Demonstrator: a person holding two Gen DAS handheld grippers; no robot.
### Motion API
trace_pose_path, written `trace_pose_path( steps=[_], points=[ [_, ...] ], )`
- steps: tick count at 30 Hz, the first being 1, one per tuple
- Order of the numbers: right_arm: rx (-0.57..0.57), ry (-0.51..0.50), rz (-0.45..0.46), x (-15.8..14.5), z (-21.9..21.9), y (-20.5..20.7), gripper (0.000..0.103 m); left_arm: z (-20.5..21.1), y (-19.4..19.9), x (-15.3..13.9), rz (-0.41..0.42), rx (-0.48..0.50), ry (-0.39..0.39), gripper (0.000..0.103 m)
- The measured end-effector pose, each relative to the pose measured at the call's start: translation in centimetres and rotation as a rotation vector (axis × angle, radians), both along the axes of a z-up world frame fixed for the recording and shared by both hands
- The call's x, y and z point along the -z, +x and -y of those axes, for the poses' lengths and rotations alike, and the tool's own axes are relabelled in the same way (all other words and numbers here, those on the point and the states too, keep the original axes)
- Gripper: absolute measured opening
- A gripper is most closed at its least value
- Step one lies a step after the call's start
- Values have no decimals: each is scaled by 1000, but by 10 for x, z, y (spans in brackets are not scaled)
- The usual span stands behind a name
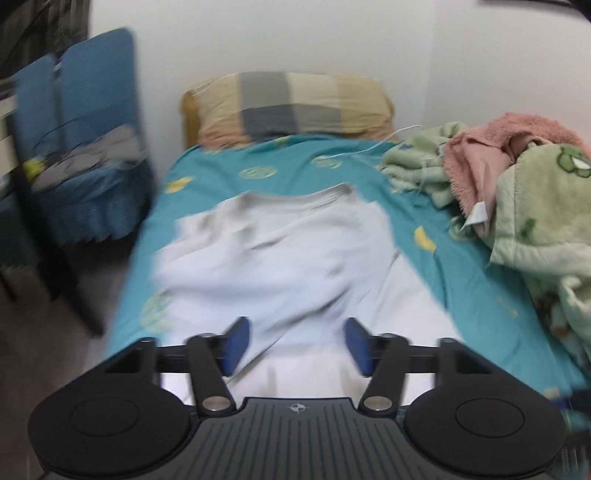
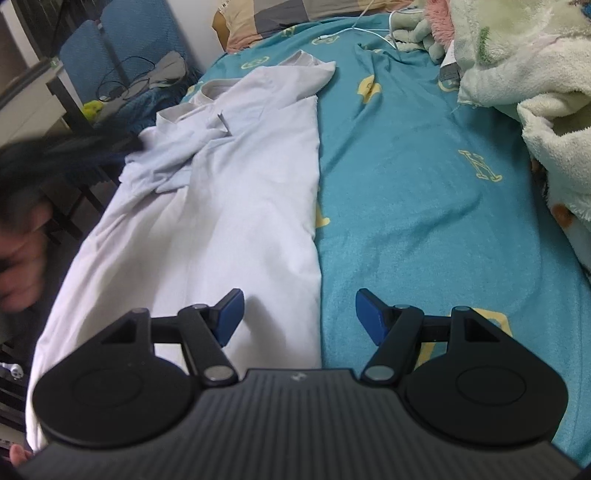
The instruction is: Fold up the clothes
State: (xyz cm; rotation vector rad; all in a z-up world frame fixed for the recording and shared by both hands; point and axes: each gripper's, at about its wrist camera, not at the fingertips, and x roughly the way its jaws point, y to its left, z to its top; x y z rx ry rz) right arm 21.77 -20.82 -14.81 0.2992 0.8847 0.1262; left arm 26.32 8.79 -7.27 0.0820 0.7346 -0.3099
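Observation:
A white collared shirt [image 1: 280,254] lies spread on the teal bedsheet [image 1: 306,166], collar toward the pillow, with one side folded over the body. It also shows in the right wrist view [image 2: 236,177], lying along the bed's left side. My left gripper [image 1: 298,341] is open and empty, hovering just above the shirt's lower part; the view is blurred. My right gripper [image 2: 300,315] is open and empty, over the shirt's right hem edge where it meets the bedsheet [image 2: 424,192].
A checked pillow [image 1: 288,105] lies at the bed's head. A heap of green and pink blankets [image 1: 517,192] fills the right side, with a white cable [image 2: 369,29] near it. Blue-covered chairs [image 1: 85,147] stand left of the bed. A person's blurred hand [image 2: 18,258] shows at left.

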Motion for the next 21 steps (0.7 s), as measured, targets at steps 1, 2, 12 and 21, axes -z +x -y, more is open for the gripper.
trace_pose_path(
  steps=[1,2,12,21],
  points=[
    [-4,6,6,-1,0,-2,69,-21,-11,-8,-25,-11,-10,65],
    [-8,12,11,-3,-1,-3,69,-45,-23,-14,-61,-26,-35,67],
    [-40,53,13,-23,-12,-51,69,-190,-110,11,-314,-5,-148,71],
    [-58,7,30,-38,-40,-72,69,-238,-147,85,-488,66,-296,67]
  ],
)
